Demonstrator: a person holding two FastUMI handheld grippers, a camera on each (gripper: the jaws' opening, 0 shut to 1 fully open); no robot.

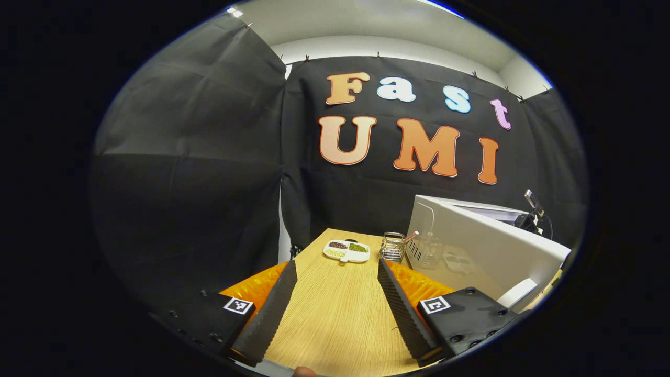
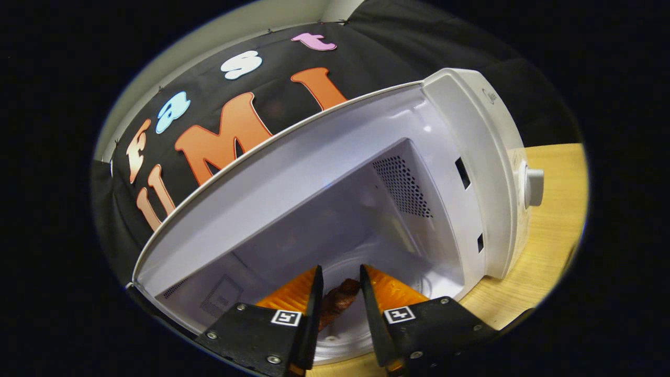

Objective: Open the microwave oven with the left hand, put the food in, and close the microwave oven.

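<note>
The middle step is in hand: the white box-shaped microwave oven (image 2: 471,157) stands open, and the right claw (image 2: 339,293) reaches into its pale cavity with a dark reddish-brown piece of food (image 2: 340,299) between its fingers, above the round glass turntable (image 2: 345,340). The fingers sit close on either side of the food, though whether both press on it I cannot tell. By my reading, the next move calls for setting the food on the turntable, parting the fingers, drawing the right claw out, then swinging the door shut. The left claw (image 1: 337,293) hangs over the light wooden surface (image 1: 340,324) with its fingers wide apart and nothing between them. The left gripper view adds the glossy white microwave door (image 1: 487,251) standing open toward the right edge of the surface, plus a white divided dish of grains (image 1: 346,251) and a small wire basket (image 1: 392,246) near the far edge. The right gripper view gives the oven's interior, perforated wall vent and round control knob (image 2: 533,187).
</note>
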